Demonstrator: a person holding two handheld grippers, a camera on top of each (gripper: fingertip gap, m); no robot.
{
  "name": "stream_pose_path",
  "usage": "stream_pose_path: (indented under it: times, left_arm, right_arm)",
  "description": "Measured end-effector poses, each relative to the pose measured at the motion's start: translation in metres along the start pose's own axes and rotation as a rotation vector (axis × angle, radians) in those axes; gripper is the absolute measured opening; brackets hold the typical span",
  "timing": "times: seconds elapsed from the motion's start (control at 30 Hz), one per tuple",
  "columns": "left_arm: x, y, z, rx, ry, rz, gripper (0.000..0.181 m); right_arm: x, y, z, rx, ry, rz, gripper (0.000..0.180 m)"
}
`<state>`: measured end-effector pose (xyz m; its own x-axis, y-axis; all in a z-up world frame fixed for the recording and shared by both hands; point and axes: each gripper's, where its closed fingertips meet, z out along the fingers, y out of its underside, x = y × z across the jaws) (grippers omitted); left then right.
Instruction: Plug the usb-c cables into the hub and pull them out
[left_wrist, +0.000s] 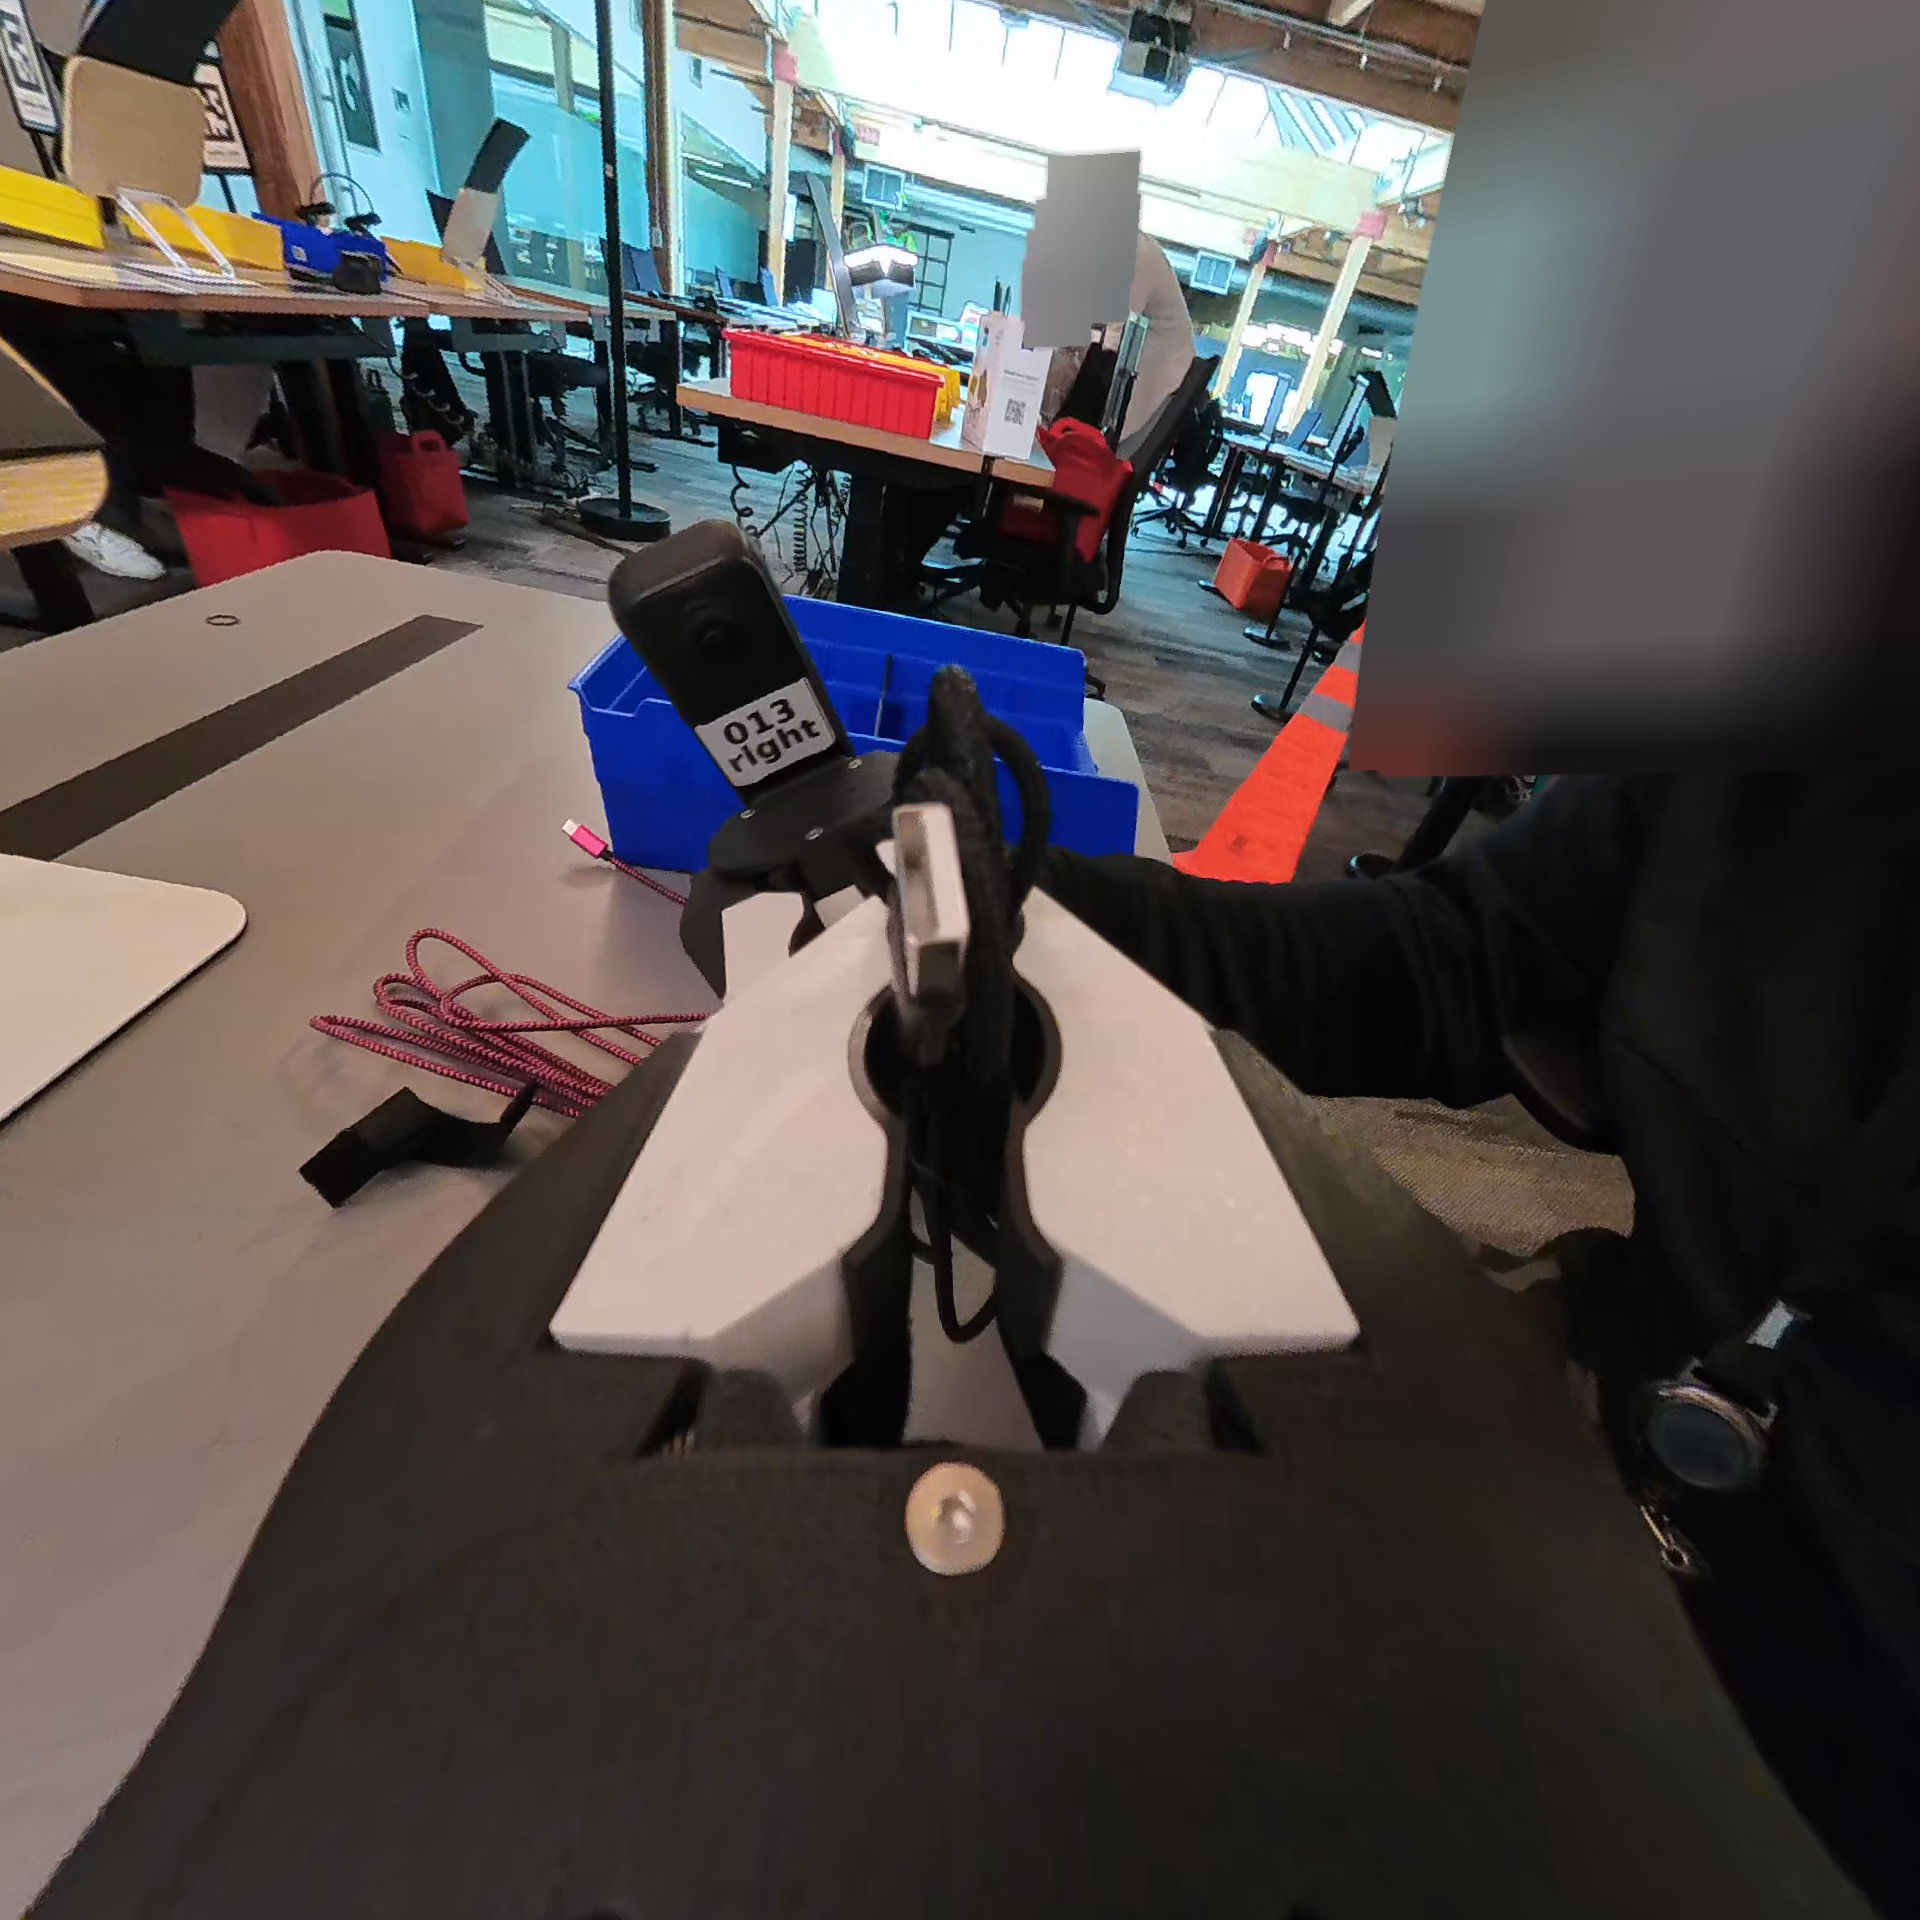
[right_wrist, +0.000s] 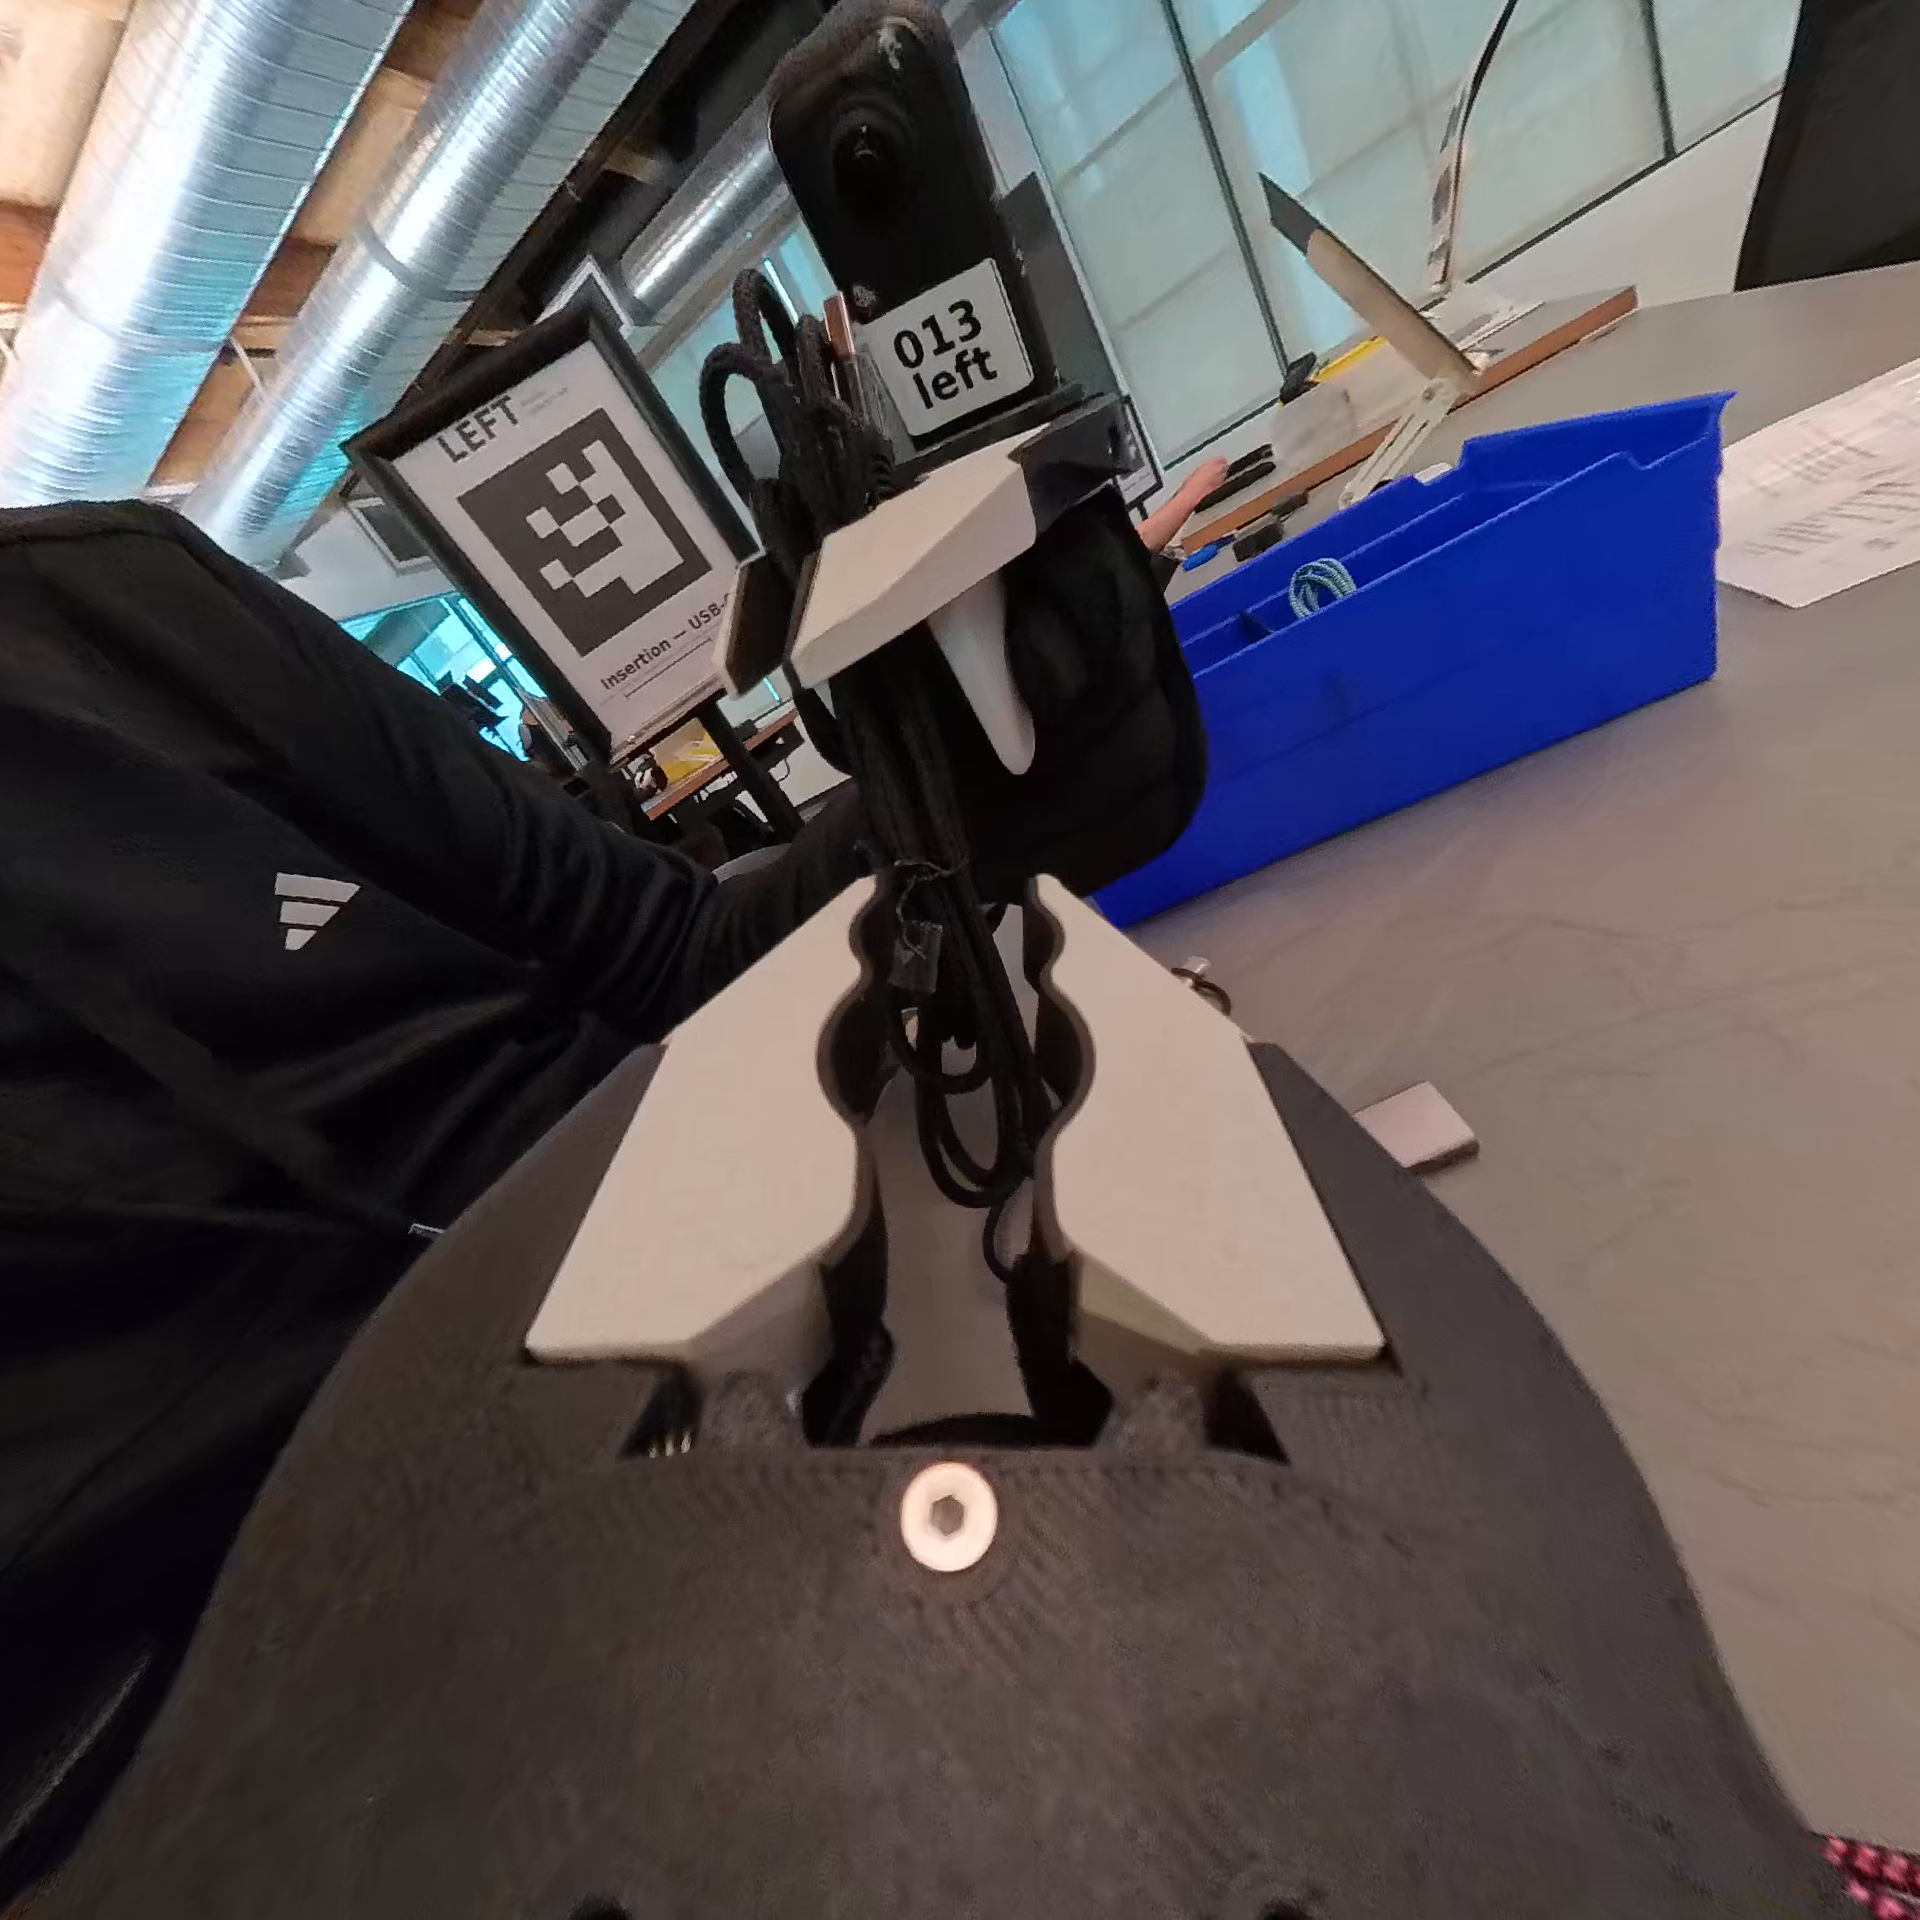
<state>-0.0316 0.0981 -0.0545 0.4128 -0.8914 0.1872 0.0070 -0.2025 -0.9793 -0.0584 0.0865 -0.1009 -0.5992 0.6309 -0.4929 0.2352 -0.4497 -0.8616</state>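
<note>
A coiled black braided cable (left_wrist: 977, 831) is held up in the air between both grippers. A silver plug (left_wrist: 928, 894) sticks out of the coil. My left gripper (left_wrist: 945, 1008) is shut on the coil's lower part. The right gripper (left_wrist: 831, 894) faces it from behind the coil. In the right wrist view my right gripper (right_wrist: 956, 935) is shut on the same black cable (right_wrist: 914, 790), and the left gripper (right_wrist: 821, 613) clamps it higher up, below a coppery plug (right_wrist: 840, 338). A pink braided cable (left_wrist: 488, 1023) lies loose on the grey table (left_wrist: 312, 790). A small flat grey block (right_wrist: 1418, 1135), perhaps the hub, lies on the table.
A blue bin (left_wrist: 644, 748) stands at the table's far edge and holds a light blue cable (right_wrist: 1320, 587). A black bracket (left_wrist: 405, 1138) and a white pad (left_wrist: 104, 966) lie at the left. A framed marker sign (right_wrist: 561, 520) stands behind. A person's black sleeves reach in. One gripper's finger ends stand about 5 cm off the other's.
</note>
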Motion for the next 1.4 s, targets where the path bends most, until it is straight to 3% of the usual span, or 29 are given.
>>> stream_pose_path:
  times: [0.07,0.33,0.8,0.93,1.17,1.4]
  left_arm:
    - [-0.001,0.002,0.001,-0.018,-0.011,0.009,0.006]
    - [-0.001,0.002,0.001,-0.027,-0.018,0.01,0.006]
    - [-0.013,0.009,-0.004,-0.014,-0.006,-0.109,0.006]
    - [-0.015,0.01,-0.003,-0.022,-0.016,-0.106,0.006]
    - [-0.013,0.013,-0.002,-0.033,0.006,-0.126,0.006]
    - [-0.023,0.027,0.001,-0.048,0.055,-0.345,0.006]
  right_arm:
    - [-0.002,0.002,0.0,-0.011,-0.002,-0.02,0.012]
    - [-0.004,0.0,0.0,-0.025,0.026,-0.095,0.008]
    - [0.001,0.002,0.003,-0.103,0.213,-0.436,0.0]
    - [0.002,0.003,0.003,-0.091,0.177,-0.347,0.003]
    - [0.0,0.006,0.006,-0.099,0.168,-0.368,0.0]
    - [0.003,0.015,0.009,-0.176,0.226,-0.502,0.0]
